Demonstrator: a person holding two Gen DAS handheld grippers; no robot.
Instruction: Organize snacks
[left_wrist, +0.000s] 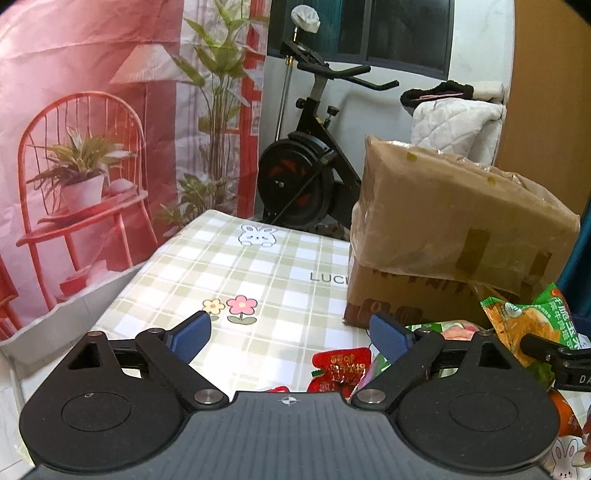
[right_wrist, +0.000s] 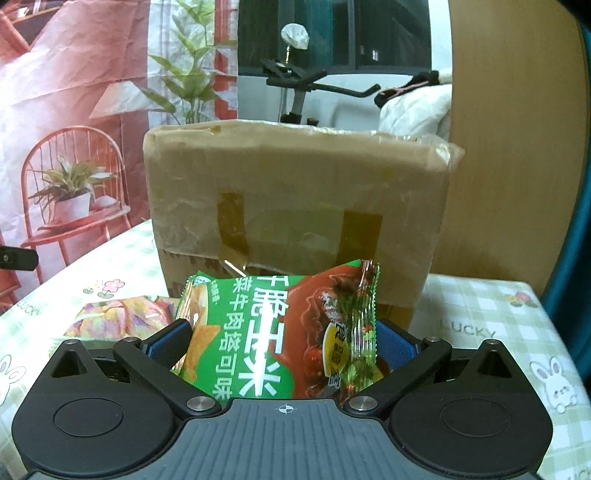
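The left gripper (left_wrist: 290, 334) has its jaws wide apart over the desk (left_wrist: 229, 266), holding nothing. The right gripper (right_wrist: 284, 341) has its jaws clamped on a green snack bag (right_wrist: 273, 332) before a cardboard box (right_wrist: 295, 195).

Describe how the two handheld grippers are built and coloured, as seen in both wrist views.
The left gripper and right gripper look alike: a dark grey ribbed body with a small crosshair mark, two round black discs, black link arms with silver pivot pins, and triangular cut-outs. The fingers carry blue pads. No cables, hands or sleeves show.

Green snack bag (right_wrist: 280, 332), brown box (right_wrist: 295, 199), green-checked tablecloth (left_wrist: 236, 273).
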